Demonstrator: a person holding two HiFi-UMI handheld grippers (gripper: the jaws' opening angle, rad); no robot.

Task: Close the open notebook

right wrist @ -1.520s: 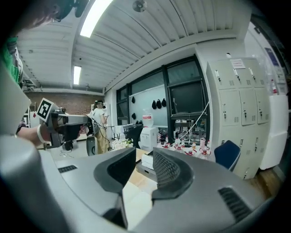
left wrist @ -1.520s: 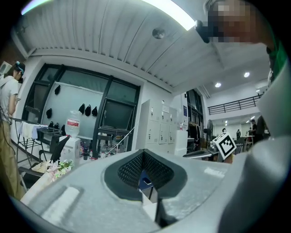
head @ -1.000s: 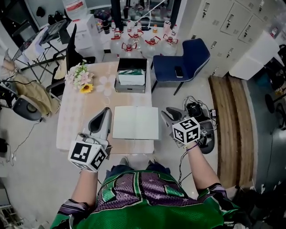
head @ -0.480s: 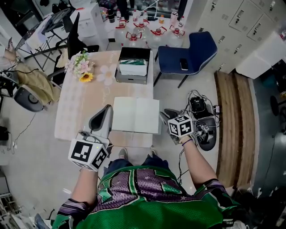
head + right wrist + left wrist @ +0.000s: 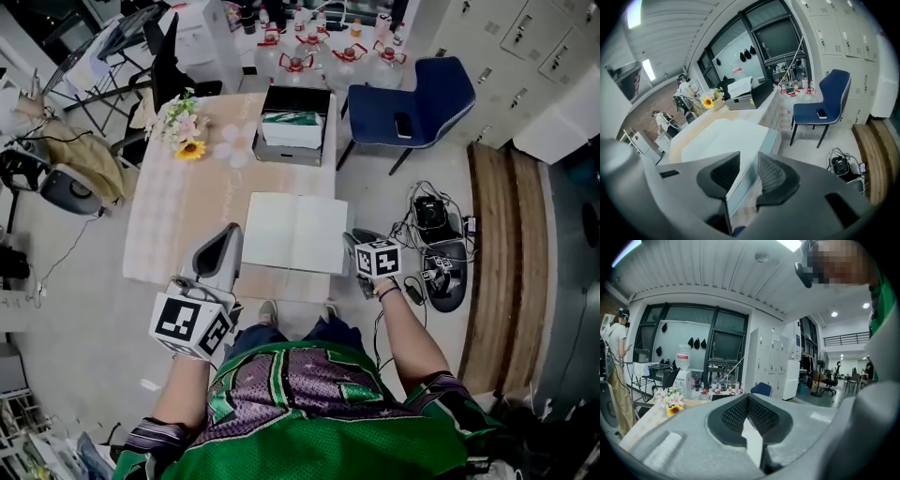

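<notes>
The right claw (image 5: pixel 750 158) stands apart, tipped downward at the near right corner of the notebook (image 5: pixel 294 232). The notebook's right edge shows in the gap, and the pads are not pressing on it. The right forearm (image 5: pixel 405 328) reaches forward from the body. The left claw (image 5: pixel 748 399) is together at its tips and empty, held nearly level and pointing away, just left of the notebook's near left corner. The notebook lies open and flat, pages up, on the near right part of the tabletop (image 5: pixel 178 220). Its spine runs away from the person and its longer span lies across.
</notes>
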